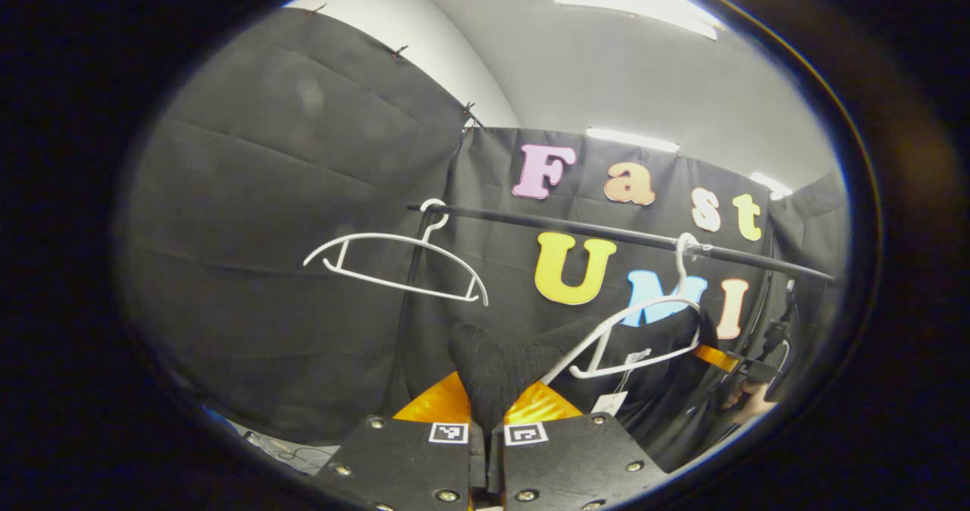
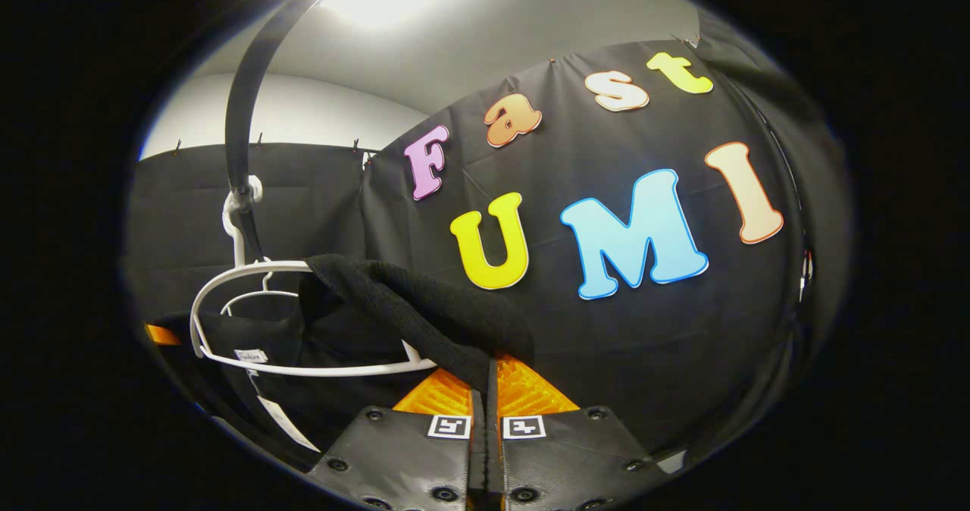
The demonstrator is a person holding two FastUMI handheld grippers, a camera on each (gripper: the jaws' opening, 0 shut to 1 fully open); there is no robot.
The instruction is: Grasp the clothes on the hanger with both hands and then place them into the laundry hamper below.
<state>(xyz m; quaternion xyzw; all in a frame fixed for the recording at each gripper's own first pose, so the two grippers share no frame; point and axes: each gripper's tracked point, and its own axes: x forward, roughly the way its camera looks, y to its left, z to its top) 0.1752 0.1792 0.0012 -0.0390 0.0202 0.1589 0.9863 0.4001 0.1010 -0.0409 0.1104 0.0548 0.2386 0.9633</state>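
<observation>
Two white hangers (image 1: 394, 261) on one rail (image 1: 606, 234) — one bare, both hand-held grippers (image 1: 487, 409) (image 2: 485, 390) pinching one black garment (image 1: 492, 374).

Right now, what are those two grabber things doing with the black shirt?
A person holds both grippers. The left gripper and the right gripper each have their fingers shut on a shoulder of the black garment. It hangs on a white hanger on the rail. A second hanger hangs bare.

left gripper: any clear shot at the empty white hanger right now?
Probably not. The left gripper is shut on the black garment, which partly hangs on the other hanger. The empty hanger hangs apart on the rail, up and left.
</observation>
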